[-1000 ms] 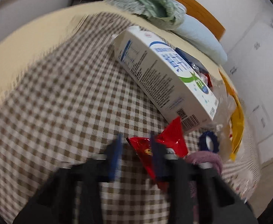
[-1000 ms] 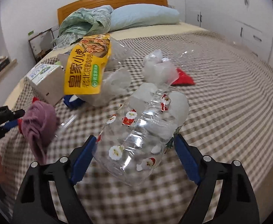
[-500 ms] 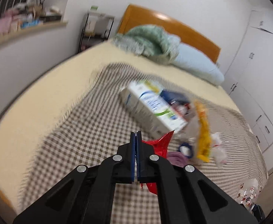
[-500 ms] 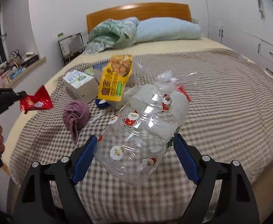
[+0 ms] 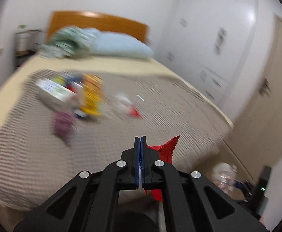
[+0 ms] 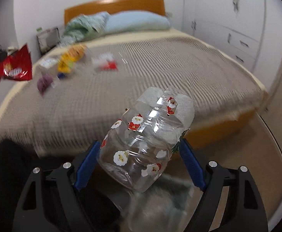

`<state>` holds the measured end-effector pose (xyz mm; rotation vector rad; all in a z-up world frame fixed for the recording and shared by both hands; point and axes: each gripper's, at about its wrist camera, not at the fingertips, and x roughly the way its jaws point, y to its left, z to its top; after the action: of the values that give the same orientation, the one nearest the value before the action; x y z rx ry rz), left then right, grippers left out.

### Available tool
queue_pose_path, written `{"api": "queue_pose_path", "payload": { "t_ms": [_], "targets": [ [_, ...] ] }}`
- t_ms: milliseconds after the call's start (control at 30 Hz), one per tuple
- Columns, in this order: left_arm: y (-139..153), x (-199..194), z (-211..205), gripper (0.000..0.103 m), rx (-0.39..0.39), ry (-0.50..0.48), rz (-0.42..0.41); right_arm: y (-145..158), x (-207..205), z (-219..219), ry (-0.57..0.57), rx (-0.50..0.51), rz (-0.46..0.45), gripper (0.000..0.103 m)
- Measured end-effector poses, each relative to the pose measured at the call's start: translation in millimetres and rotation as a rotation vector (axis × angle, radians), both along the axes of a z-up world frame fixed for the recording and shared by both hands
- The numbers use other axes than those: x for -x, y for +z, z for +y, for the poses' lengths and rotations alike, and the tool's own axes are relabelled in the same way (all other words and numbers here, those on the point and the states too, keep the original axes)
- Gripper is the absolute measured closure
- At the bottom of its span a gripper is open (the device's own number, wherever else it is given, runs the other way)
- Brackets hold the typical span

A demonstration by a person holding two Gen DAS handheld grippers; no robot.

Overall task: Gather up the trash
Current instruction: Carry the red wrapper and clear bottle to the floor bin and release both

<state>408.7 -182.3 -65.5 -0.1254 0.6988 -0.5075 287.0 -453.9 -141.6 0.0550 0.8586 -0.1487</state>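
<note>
A red snack wrapper [image 5: 165, 150] is pinched in the pressed-together left tool [image 5: 140, 145] off the bed's [image 6: 160, 73] foot, while the right tool [image 6: 139, 152], spread wide, clamps a clear Santa-printed plastic bottle [image 6: 146, 145] above the floor.

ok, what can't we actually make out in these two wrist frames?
- Left wrist: items left on the bed are motion-blurred; carton print unreadable.
- Left wrist: red wrapper mostly hidden behind the shut jaws.
- Right wrist: plastic bottle blocks the floor beneath; no trash bin identifiable.
</note>
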Motion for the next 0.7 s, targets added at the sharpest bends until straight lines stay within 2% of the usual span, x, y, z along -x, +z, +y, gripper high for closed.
{"api": "queue_pose_path", "payload": {
  "t_ms": [133, 267, 367, 500, 567, 633, 700],
  "targets": [
    [-54.4, 13.8, -82.8, 0.103, -0.098, -0.176, 0.111, -60.7, 33.5, -35.0, -0.065, -0.059, 0.115, 0.023],
    [-124.0, 17.2, -149.0, 0.103, -0.193, -0.281, 0.260, -137.9, 47.9, -54.0, -0.133, -0.129, 0.242, 0.023],
    [-174.8, 6.9, -181.2, 0.103, -0.215, -0.320, 0.409, -206.4, 52.3, -65.0, -0.205, -0.198, 0.351, 0.023],
    [-219.6, 8.9, -219.5, 0.103, -0.312, -0.349, 0.448, -277.7, 50.7, -68.2, -0.315, -0.313, 0.456, 0.023],
    [-240.0, 8.4, -233.5, 0.103, -0.341, -0.364, 0.475, -302.8, 48.7, -65.6, -0.356, -0.369, 0.491, 0.022],
    [-259.7, 11.9, -246.5, 0.103, -0.366, -0.362, 0.513, -330.5, 48.2, -60.9, -0.402, -0.372, 0.562, 0.022],
    [-278.5, 11.3, -254.9, 0.103, -0.374, -0.366, 0.569, -351.3, 47.1, -51.7, -0.391, -0.395, 0.617, 0.021]
  ]
}}
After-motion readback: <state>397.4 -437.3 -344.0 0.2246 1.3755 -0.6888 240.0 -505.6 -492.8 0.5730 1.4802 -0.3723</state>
